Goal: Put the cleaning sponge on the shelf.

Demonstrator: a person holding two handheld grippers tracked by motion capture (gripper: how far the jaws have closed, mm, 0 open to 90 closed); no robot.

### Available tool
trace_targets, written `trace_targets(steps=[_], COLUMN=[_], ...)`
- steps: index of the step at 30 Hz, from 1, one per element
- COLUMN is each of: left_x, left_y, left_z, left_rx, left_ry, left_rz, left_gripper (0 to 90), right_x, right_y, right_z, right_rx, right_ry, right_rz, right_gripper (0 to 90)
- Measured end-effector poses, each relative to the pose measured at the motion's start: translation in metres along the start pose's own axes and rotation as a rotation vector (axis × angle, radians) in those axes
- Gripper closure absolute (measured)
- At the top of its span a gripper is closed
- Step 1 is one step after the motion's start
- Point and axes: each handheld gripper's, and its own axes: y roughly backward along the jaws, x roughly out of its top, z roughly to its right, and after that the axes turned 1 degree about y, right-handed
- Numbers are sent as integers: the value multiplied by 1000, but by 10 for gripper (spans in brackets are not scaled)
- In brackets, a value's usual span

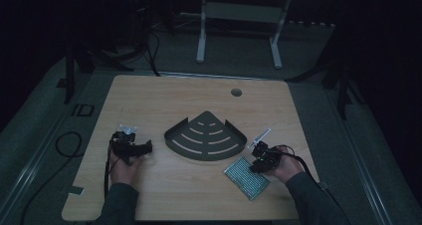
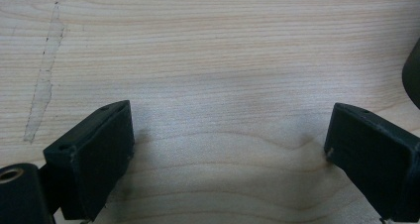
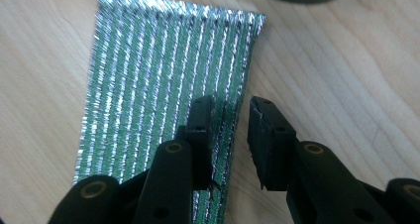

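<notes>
The right claw (image 3: 230, 140) is hovering over the right edge of a flat green-and-silver ribbed foil sheet (image 3: 163, 85), jaws slightly parted and pinching nothing; one jaw is standing over the sheet, the other beyond its edge. The sheet is lying on the light wooden table (image 1: 164, 95), near right of a dark quarter-round slotted metal tray (image 1: 205, 135). The left claw (image 2: 228, 149) is resting spread wide over bare table, left of the tray.
</notes>
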Motion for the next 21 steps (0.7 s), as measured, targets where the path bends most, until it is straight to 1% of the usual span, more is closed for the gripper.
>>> trace_targets(steps=[6, 9, 14, 17, 19, 21], left_x=[0, 0, 0, 0, 0, 0], left_y=[0, 0, 0, 0, 0, 0], left_z=[0, 0, 0, 0, 0, 0], left_rx=[0, 0, 0, 0, 0, 0], left_ry=[0, 0, 0, 0, 0, 0], left_rz=[0, 0, 0, 0, 0, 0], left_gripper=[54, 54, 54, 54, 54, 54], right_x=[0, 1, 0, -1, -2, -2], right_y=[-3, -4, -6, -7, -8, -8], right_z=[7, 10, 17, 20, 22, 24], right_rx=[34, 57, 102, 135, 163, 178], right_ry=[-36, -60, -89, -110, -118, -125], right_rz=[-11, -22, -26, -25, -21, -22], right_gripper=[712, 711, 713, 737, 779, 791])
